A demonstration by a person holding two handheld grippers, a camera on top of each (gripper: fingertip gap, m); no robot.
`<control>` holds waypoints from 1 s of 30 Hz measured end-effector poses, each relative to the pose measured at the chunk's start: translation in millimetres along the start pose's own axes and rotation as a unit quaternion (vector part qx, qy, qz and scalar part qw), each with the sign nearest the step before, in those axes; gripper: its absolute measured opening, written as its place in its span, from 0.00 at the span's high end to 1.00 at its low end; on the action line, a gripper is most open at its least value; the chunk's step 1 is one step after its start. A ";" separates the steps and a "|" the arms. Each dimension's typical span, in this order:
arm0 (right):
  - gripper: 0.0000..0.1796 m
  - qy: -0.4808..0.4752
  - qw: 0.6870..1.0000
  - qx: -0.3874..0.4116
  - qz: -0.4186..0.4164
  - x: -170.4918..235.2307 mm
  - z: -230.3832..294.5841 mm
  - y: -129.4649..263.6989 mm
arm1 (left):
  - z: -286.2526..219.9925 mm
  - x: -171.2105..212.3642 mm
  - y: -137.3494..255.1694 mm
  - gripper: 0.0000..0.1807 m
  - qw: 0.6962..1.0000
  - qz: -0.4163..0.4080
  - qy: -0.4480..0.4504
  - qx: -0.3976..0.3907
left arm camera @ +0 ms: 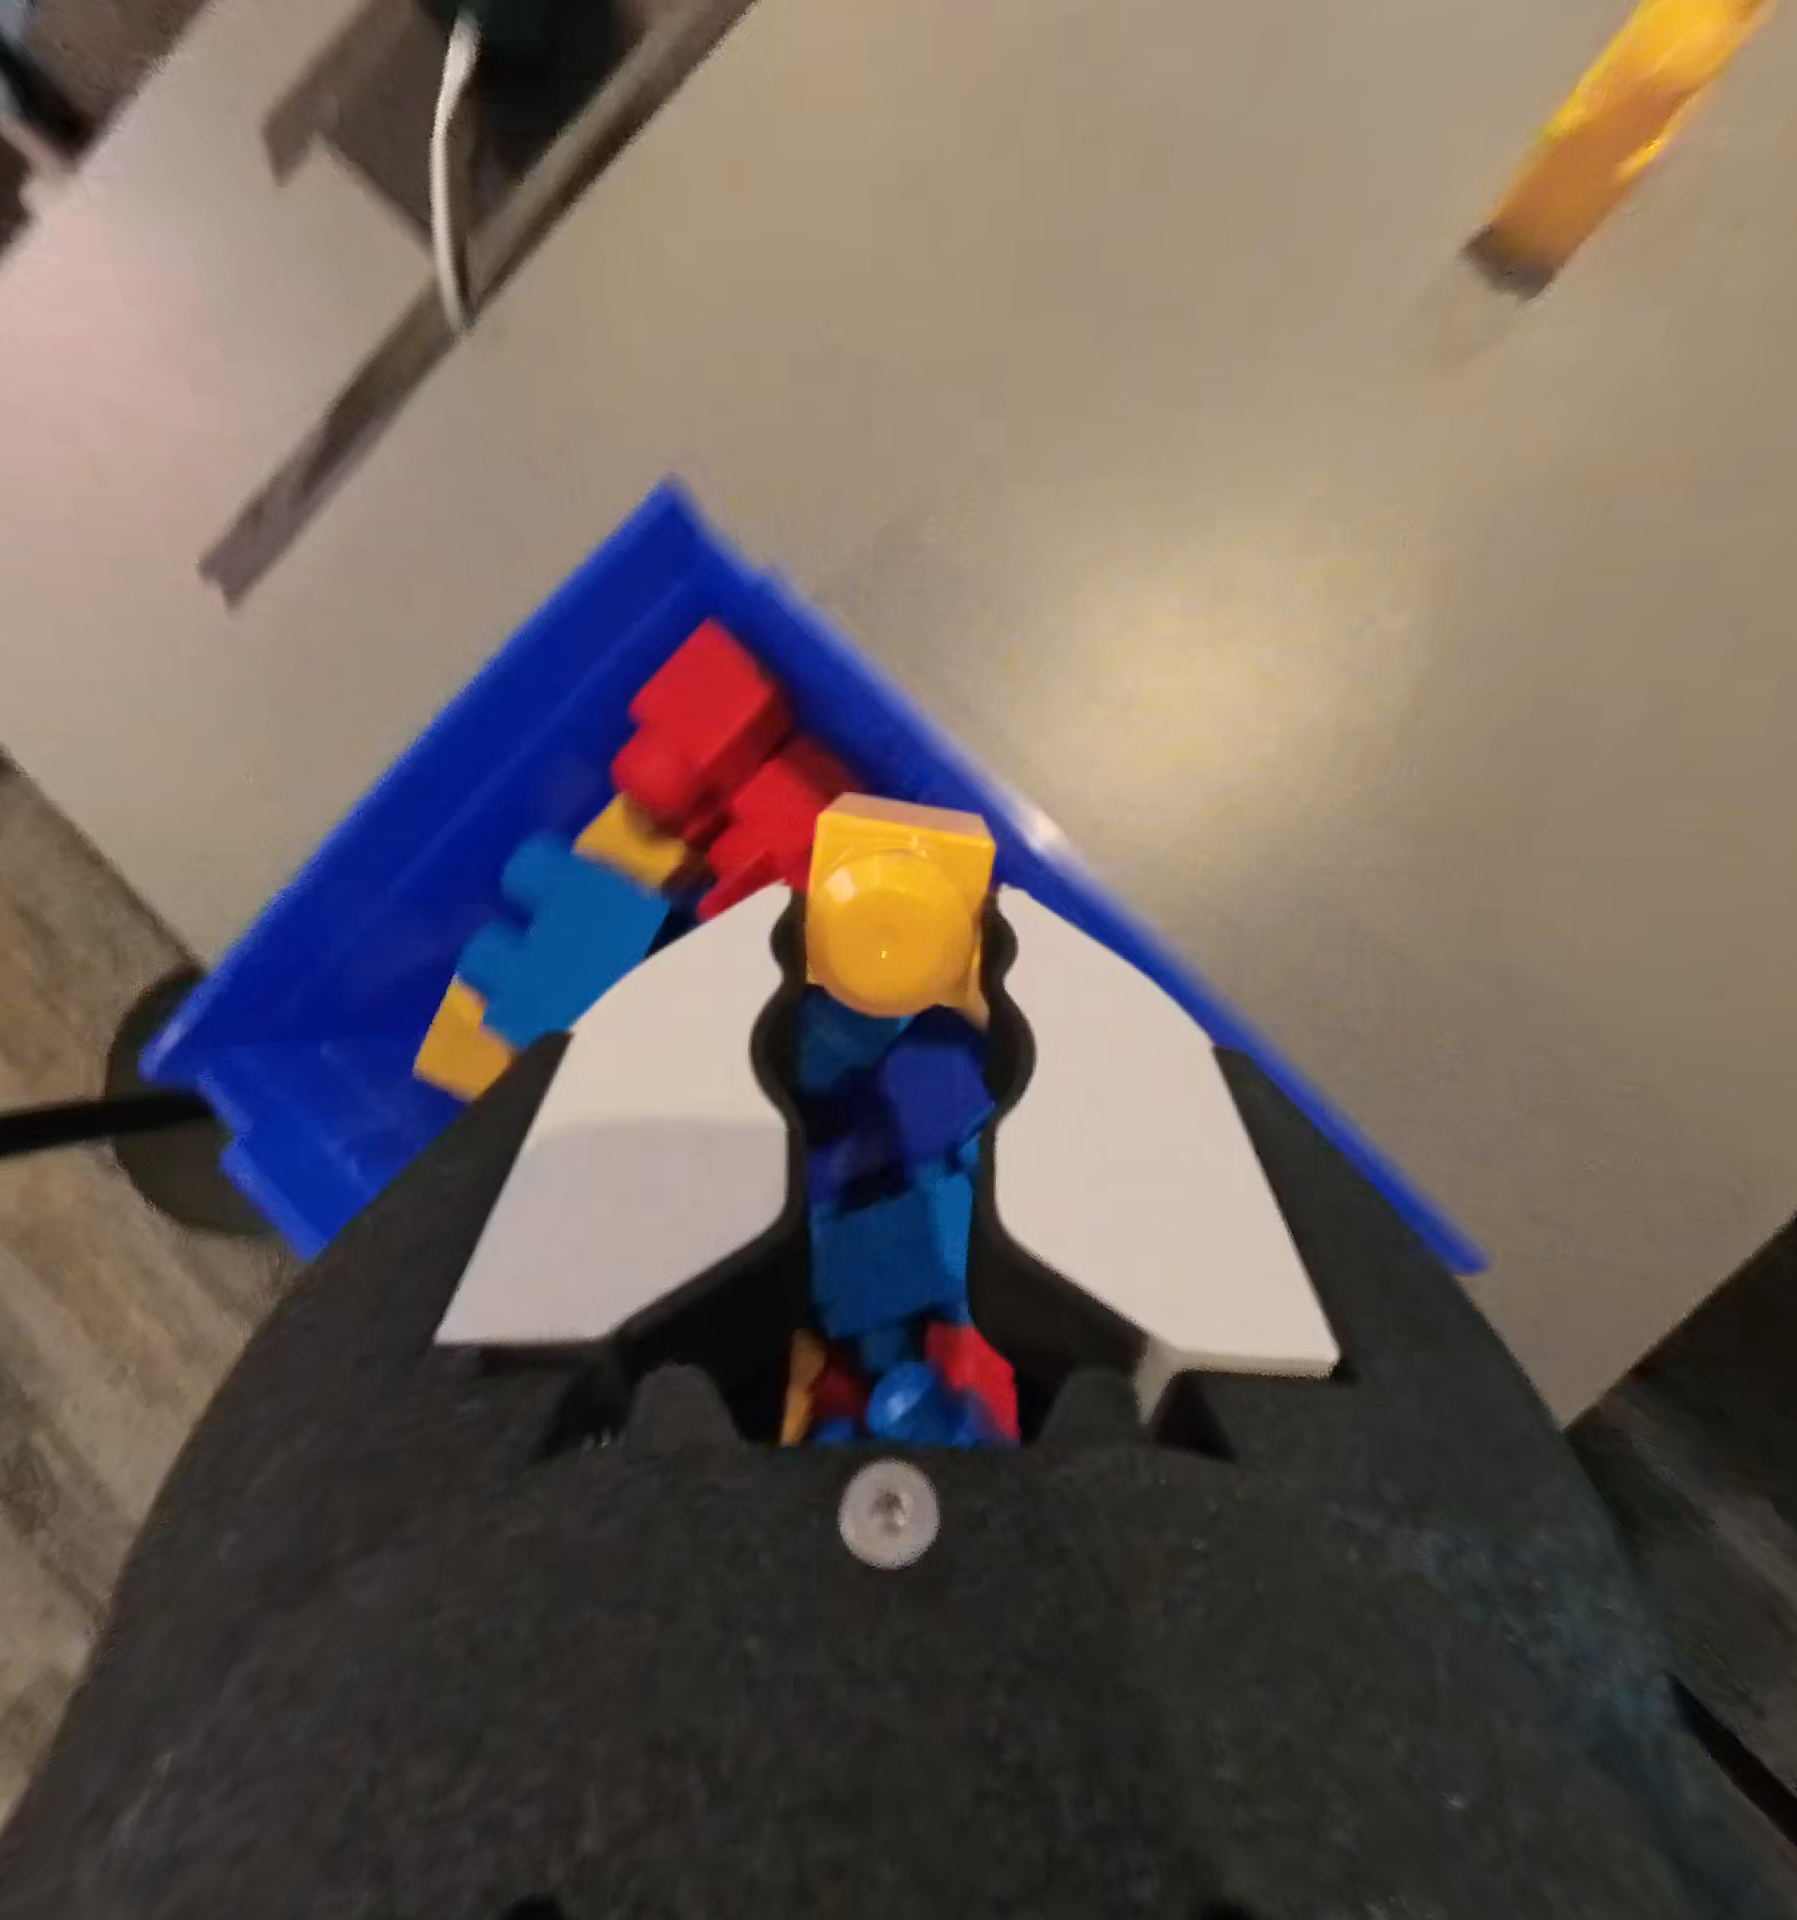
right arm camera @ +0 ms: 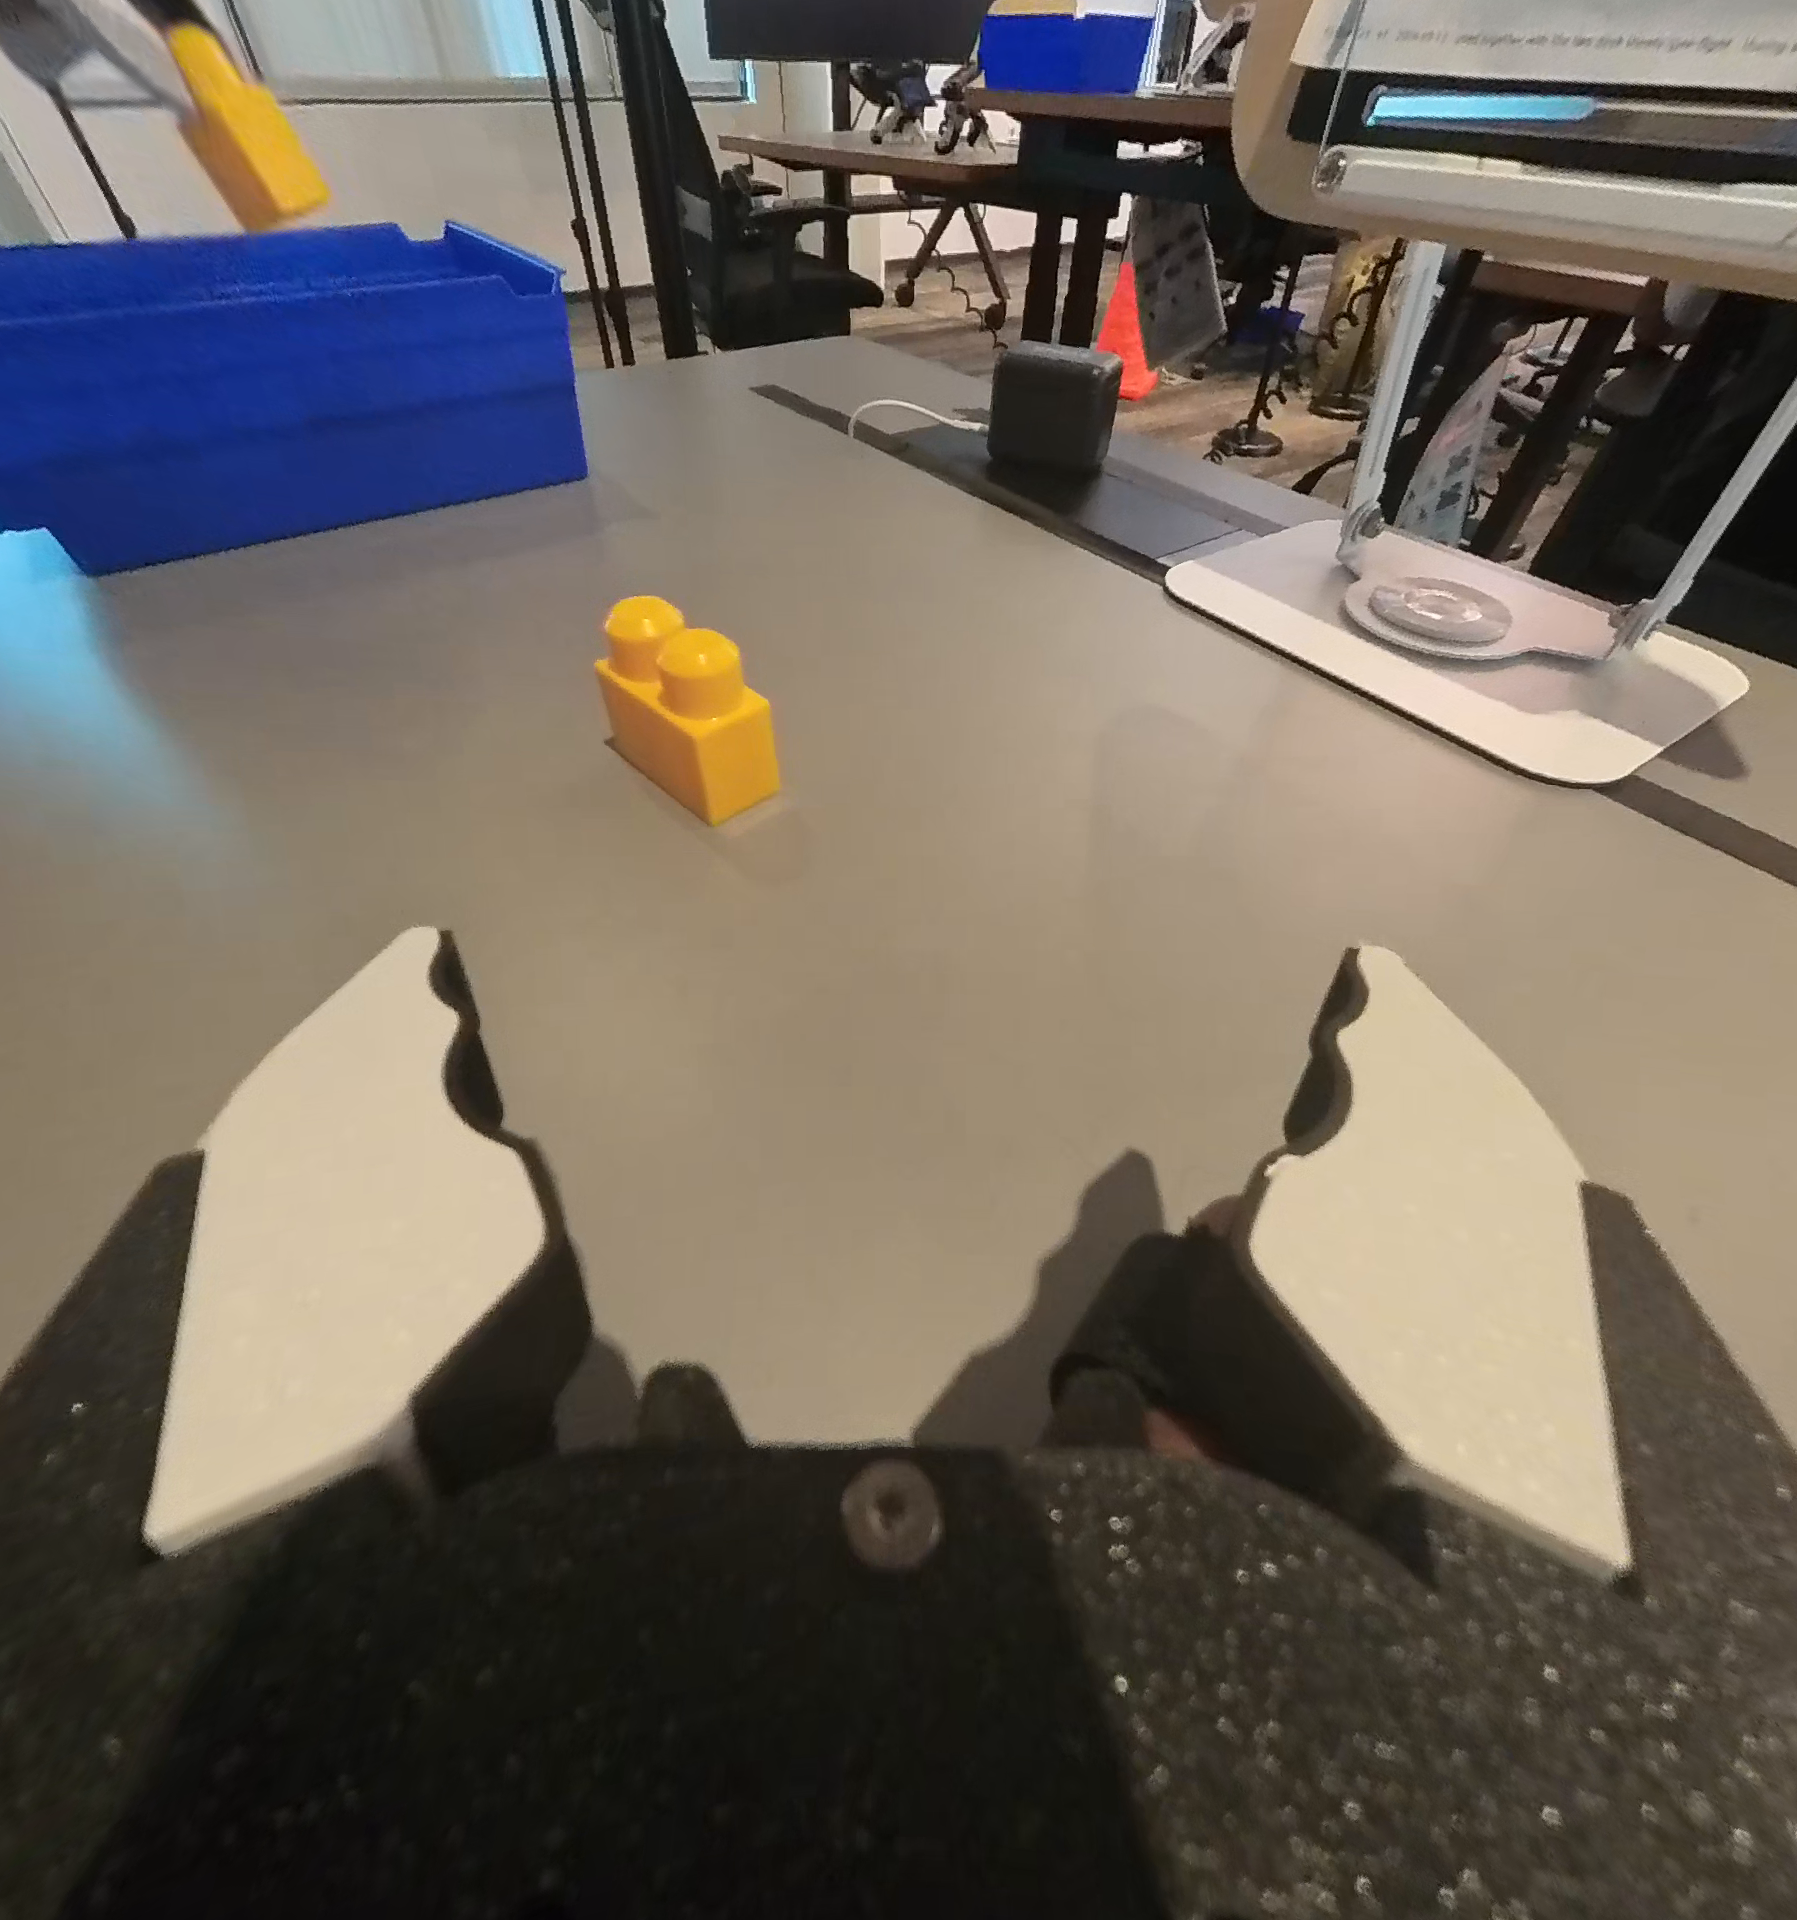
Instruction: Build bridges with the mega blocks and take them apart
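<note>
In the left wrist view my left gripper (left arm camera: pixel 892 920) is shut on a yellow mega block (left arm camera: pixel 899 883), stud facing the camera, held above a blue bin (left arm camera: pixel 354 997). The bin holds several red, blue and yellow blocks (left arm camera: pixel 707 727). A second yellow block (left arm camera: pixel 1621 135) lies blurred on the table at the far right. In the right wrist view my right gripper (right arm camera: pixel 894 945) is open and empty, low over the grey table. A yellow two-stud block (right arm camera: pixel 688 712) stands ahead of it. The blue bin (right arm camera: pixel 250 395) sits at the far left, with the left gripper's yellow block (right arm camera: pixel 250 135) above it.
A black cube device (right arm camera: pixel 1052 410) with a white cable sits in the table's dark centre strip. A white stand base (right arm camera: pixel 1455 665) is at the right. Chairs, desks and an orange cone (right arm camera: pixel 1122 327) lie beyond the table. The bin sits near the table edge, above wooden floor (left arm camera: pixel 32 1039). Across from one pair of fingers to the other is roughly 55 cm.
</note>
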State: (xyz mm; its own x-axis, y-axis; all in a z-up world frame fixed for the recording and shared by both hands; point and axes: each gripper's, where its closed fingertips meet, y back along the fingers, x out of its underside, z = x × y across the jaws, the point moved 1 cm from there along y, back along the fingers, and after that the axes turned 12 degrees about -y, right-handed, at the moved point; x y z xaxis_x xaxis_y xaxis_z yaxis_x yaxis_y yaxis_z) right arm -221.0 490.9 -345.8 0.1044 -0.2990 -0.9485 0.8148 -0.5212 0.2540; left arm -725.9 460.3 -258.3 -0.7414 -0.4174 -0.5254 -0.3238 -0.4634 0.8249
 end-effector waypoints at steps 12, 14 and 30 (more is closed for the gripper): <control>0.19 0.005 1.000 0.004 0.001 0.8 -2.1 1.7 | -181.1 -153.0 -124.0 0.82 0.969 0.008 -0.200 0.142; 0.19 0.004 1.000 0.001 0.003 1.6 -1.2 1.3 | -199.1 -162.5 -143.9 0.82 0.960 0.024 -0.229 0.158; 0.19 0.008 1.000 -0.004 -0.002 -2.0 0.5 4.3 | -226.0 -179.5 -199.1 0.82 0.947 0.054 -0.259 0.183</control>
State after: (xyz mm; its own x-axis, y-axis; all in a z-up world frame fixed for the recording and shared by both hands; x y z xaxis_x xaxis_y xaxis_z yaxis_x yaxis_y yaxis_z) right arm -218.0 488.8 -342.7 0.1098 -0.2838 -0.9526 0.8195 -0.5164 0.2483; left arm -395.5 450.8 -375.3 -0.9399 0.0366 -0.3395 -0.3415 -0.0974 0.9348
